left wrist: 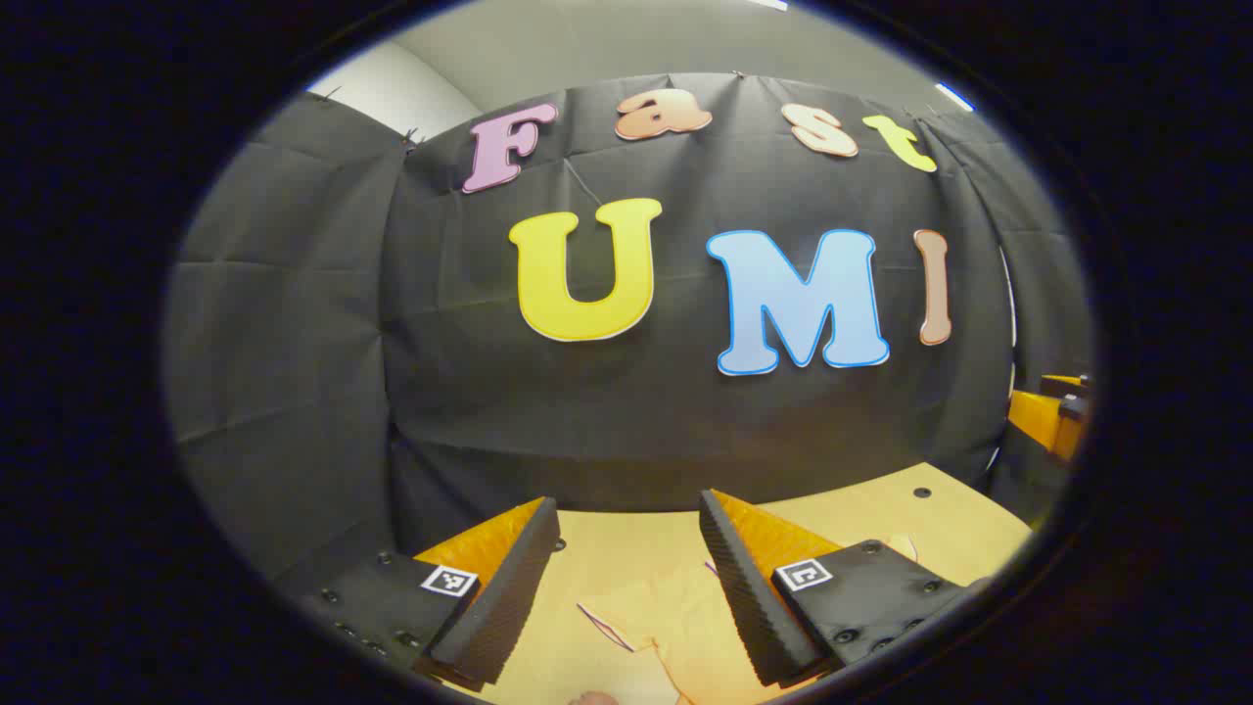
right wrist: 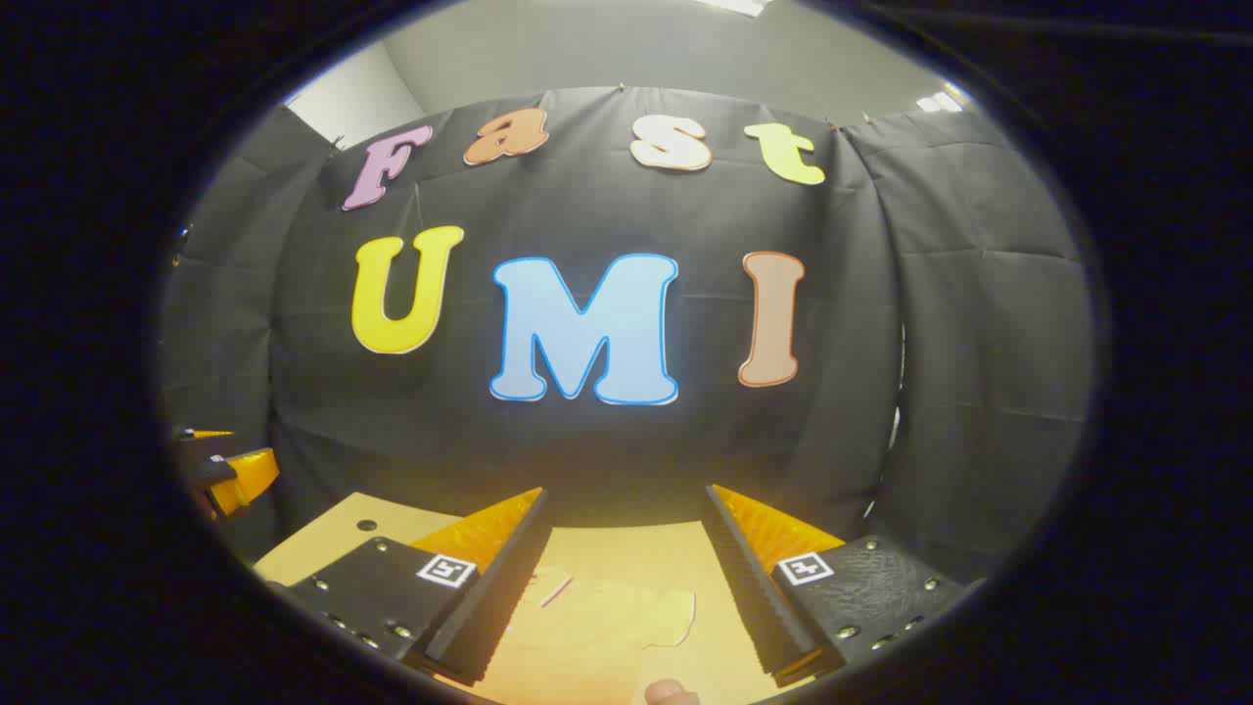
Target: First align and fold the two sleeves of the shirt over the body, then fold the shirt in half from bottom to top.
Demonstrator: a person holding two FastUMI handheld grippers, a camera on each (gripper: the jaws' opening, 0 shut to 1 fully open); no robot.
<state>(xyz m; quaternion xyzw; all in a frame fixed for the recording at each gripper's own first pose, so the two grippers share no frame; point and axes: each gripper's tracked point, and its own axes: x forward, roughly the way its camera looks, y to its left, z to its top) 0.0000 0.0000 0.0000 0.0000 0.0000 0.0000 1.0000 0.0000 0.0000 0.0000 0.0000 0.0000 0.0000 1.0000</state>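
The left gripper (left wrist: 626, 578) is spread wide with nothing between its fingers, raised above the tabletop (left wrist: 940, 519). Below its gap lies the shirt (left wrist: 675, 627), pale, with one edge visible. The right gripper (right wrist: 626, 573) is also wide apart and holds nothing; the shirt (right wrist: 607, 612) lies flat under it, with bare tabletop (right wrist: 333, 534) toward the far edge.

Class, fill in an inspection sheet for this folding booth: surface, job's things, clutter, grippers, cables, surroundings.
Surface: tan table, small dark holes in it.
Job's things: pale yellow shirt lying flat on the table, below both grippers; fold state unclear.
Clutter: nothing seen.
Grippers: left hand-held gripper open, above the shirt; right hand-held gripper open, above the shirt; neither touches it.
Cables: nothing seen.
Surroundings: black cloth wall around the table, pale ceiling above.
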